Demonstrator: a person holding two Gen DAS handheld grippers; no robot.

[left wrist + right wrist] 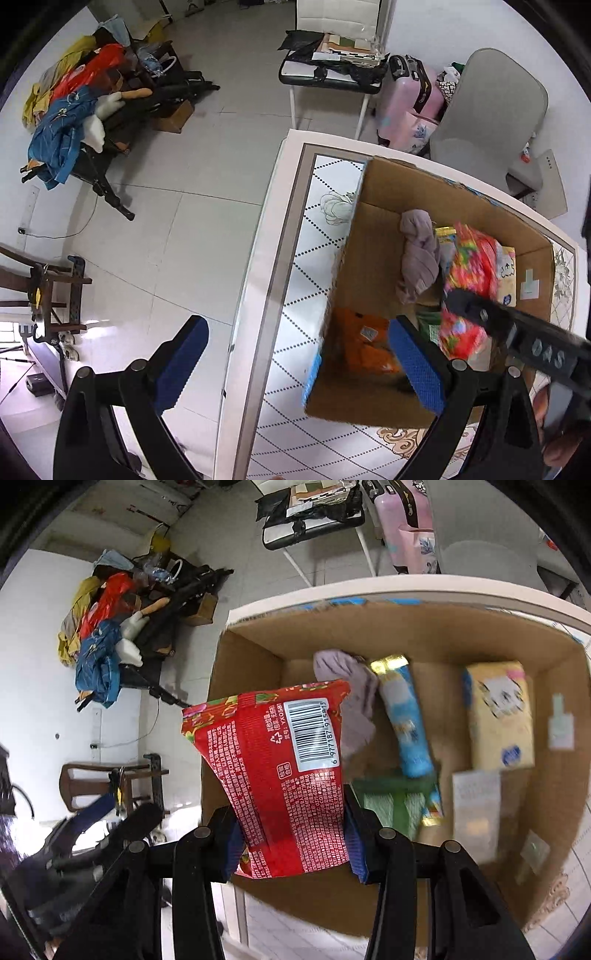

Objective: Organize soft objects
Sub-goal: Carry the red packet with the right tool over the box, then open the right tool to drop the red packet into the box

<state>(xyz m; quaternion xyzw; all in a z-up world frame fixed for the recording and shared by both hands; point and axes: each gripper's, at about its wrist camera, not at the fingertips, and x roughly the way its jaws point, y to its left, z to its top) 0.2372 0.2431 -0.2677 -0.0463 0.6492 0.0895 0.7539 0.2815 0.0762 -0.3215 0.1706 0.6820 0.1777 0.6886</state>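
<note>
right gripper [291,843]: jaws clenched on the lower end of one red packet [275,775], barcode side up, held above the open cardboard box [424,627], over its near left part.
left gripper [295,365]: jaws released and wide apart, holding nothing; one finger sat over the floor, the other over the box's near corner.
box position: it stood on the table [291,280], near the left edge.
done so far, as a judgement: several soft things already lay in the box, so the sorting looked well along.
counted in the box: one mauve cloth [347,686], one blue tube-shaped pack [406,727], one yellow tissue pack [498,716], one green pack [391,801], one orange packet [365,343], and a pale flat item [476,812] too blurred to name.
orange packet: seen only from the left wrist view, in the near left corner.
left to do, as a judgement: the red packet was not yet released; it needed lowering into the free floor of the box.
anything more to sort: no other loose soft item showed on the visible table; the rest of it was out of view.
</note>
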